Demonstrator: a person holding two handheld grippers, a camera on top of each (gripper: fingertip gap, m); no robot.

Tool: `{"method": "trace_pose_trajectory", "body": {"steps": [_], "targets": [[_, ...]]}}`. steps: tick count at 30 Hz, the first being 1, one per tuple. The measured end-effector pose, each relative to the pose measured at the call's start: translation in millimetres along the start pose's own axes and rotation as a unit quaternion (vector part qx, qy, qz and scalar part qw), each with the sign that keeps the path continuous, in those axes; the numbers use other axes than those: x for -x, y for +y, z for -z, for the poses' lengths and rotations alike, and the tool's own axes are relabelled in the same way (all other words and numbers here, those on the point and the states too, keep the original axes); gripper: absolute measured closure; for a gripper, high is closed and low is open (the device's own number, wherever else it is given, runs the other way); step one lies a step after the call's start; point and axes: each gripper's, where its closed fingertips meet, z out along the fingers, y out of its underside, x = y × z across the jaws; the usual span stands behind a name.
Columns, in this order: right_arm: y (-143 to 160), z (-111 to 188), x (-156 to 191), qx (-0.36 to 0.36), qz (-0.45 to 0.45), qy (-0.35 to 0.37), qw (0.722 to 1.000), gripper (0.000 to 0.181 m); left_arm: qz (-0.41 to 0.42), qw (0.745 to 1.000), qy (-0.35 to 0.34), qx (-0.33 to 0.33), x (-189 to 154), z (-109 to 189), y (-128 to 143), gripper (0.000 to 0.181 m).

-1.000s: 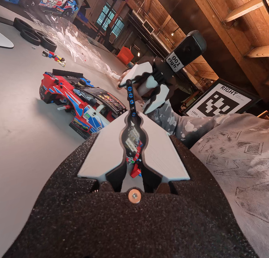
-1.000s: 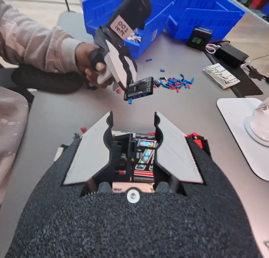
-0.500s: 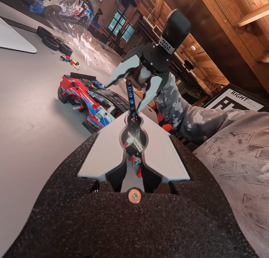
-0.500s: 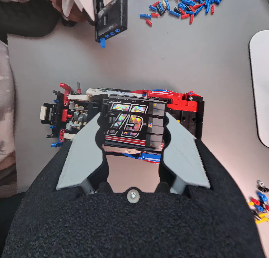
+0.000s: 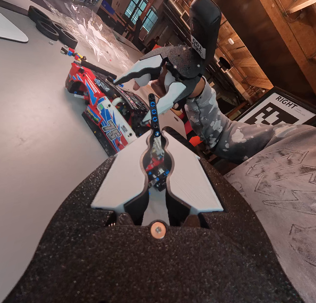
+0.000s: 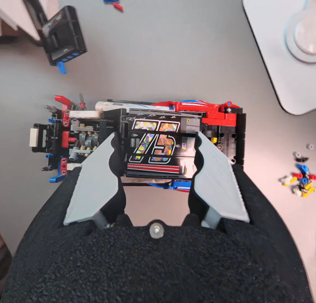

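A red, white and blue toy brick race car (image 5: 106, 117) stands on the grey table (image 5: 34, 124). My left gripper (image 5: 156, 132) is shut on a black flat panel with blue pins (image 5: 152, 106), held edge-on in the air just in front of the car. In the right wrist view the panel (image 6: 63, 36) hangs at the top left, above the car's open engine end (image 6: 82, 137). My right gripper (image 6: 154, 135) is open and points down over the car (image 6: 218, 117). Its fingers straddle the black roof with the shiny number (image 6: 153, 146).
A white pad with a clear glass object (image 6: 273, 55) lies right of the car. Small loose pins lie at the right (image 6: 301, 180) and far side (image 6: 118, 1). Black tyres (image 5: 51, 30), clear plastic bags (image 5: 95, 33) and a framed marker sign (image 5: 273, 113) stand beyond. A person's sleeve (image 5: 222, 132) reaches in.
My right gripper has tipped downward and dropped over the car, so its open fingers now straddle the roof. My left gripper has stayed shut on the black panel and moved closer to the car.
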Motion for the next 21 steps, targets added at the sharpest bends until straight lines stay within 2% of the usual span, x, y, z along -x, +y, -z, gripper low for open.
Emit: {"method": "trace_pose_trajectory", "body": {"steps": [1, 5, 8, 10, 12, 15, 17, 21], "targets": [[3, 2, -7, -0.001, -0.029, 0.02, 0.999, 0.094, 0.001, 1.0, -0.001, 0.002, 1, -1, 1, 0.177], [9, 7, -28, -0.017, -0.105, 0.098, 0.99, 0.101, 0.019, 1.0, 0.005, -0.001, 2, -1, 2, 0.177], [-6, 19, -28, -0.077, -0.087, 0.113, 0.987, 0.107, 0.036, 0.999, 0.018, -0.005, 1, -1, 2, 0.177], [-30, 36, -6, -0.147, -0.034, 0.066, 0.986, 0.113, 0.051, 0.998, 0.038, -0.009, -3, -1, 1, 0.177], [-47, 49, 31, -0.203, 0.065, 0.006, 0.977, 0.124, 0.072, 0.995, 0.066, -0.014, -8, -2, 0, 0.177], [-51, 46, 71, -0.234, 0.212, 0.0, 0.949, 0.128, 0.107, 0.988, 0.114, 0.003, -20, -6, 7, 0.177], [-51, 37, 86, -0.24, 0.25, -0.006, 0.938, 0.13, 0.119, 0.982, 0.146, 0.028, -30, -9, 15, 0.176], [-44, 28, 110, -0.246, 0.257, -0.087, 0.931, 0.139, 0.11, 0.979, 0.161, 0.058, -39, -15, 26, 0.176]]}}
